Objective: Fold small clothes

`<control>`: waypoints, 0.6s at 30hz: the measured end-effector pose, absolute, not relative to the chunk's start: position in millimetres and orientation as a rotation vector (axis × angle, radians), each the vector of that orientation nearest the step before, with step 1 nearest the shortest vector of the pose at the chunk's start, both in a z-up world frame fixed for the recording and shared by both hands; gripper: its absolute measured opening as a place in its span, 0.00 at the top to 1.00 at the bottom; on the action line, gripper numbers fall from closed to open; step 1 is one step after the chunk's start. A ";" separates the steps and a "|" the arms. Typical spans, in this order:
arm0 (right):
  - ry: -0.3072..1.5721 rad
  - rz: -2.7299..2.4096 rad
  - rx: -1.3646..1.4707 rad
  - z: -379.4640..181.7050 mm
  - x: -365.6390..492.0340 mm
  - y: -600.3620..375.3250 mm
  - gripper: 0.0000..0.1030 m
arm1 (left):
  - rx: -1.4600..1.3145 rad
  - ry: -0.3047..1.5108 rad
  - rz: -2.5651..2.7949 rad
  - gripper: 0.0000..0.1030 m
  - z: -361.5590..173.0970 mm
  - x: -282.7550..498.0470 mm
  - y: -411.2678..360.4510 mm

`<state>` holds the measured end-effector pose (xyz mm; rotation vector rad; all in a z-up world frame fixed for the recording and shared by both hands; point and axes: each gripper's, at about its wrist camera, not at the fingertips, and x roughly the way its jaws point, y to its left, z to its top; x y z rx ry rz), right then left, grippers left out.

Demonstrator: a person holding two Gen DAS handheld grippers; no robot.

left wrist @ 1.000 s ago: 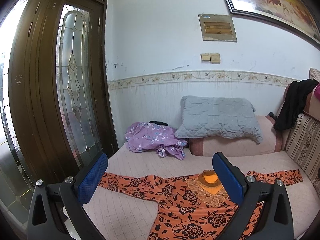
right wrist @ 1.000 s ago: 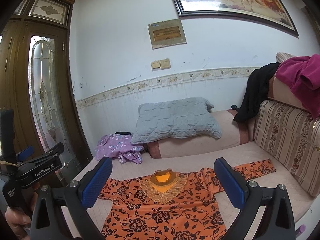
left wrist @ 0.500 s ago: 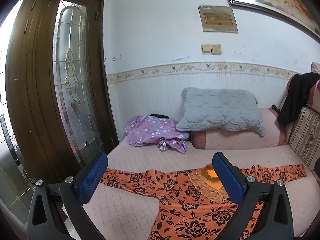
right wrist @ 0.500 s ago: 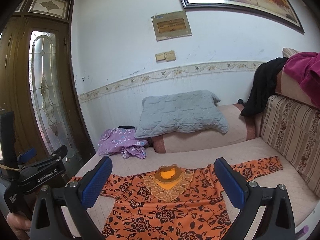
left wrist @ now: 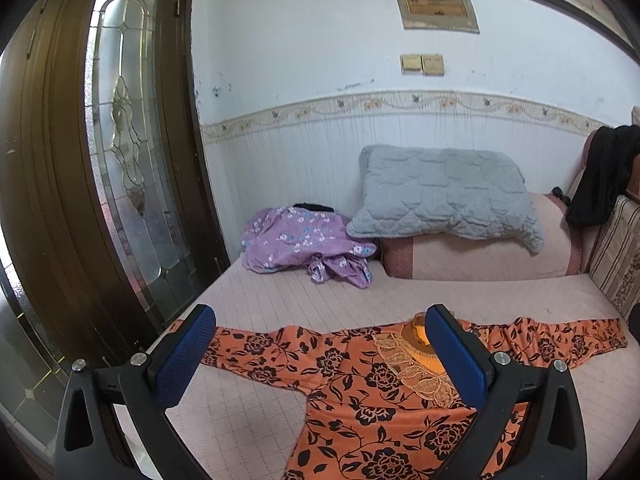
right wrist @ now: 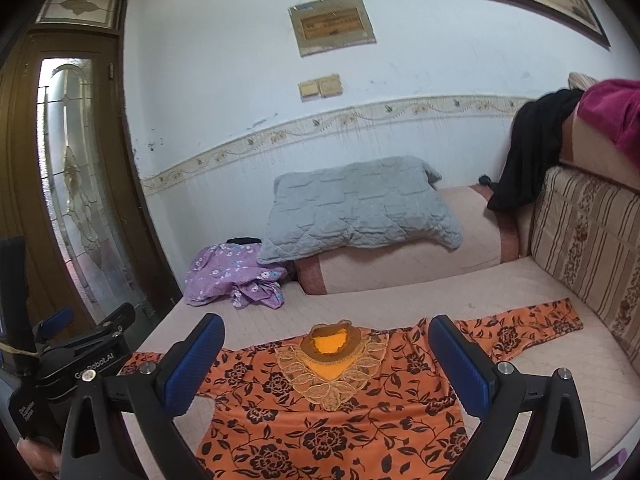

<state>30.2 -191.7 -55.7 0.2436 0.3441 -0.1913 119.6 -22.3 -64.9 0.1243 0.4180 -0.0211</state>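
The orange floral blouse lies flat on the bed, sleeves spread. Both tools, left and right, hover released. Light, limp fabric; pinch a sleeve cuff.

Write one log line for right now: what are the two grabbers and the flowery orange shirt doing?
left gripper: open, empty | right gripper: open, empty | orange shirt: flat on bed, unfolded, sleeves spread
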 end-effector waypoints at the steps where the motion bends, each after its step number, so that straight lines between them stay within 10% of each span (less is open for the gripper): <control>1: 0.341 -0.195 0.245 -58.6 34.4 -194.3 0.00 | 0.127 0.429 -0.021 0.00 -69.7 126.9 -24.8; 18: 0.432 -0.525 1.100 -309.3 68.5 -560.8 0.11 | 0.254 1.039 -0.070 0.00 -334.7 296.8 -86.9</control>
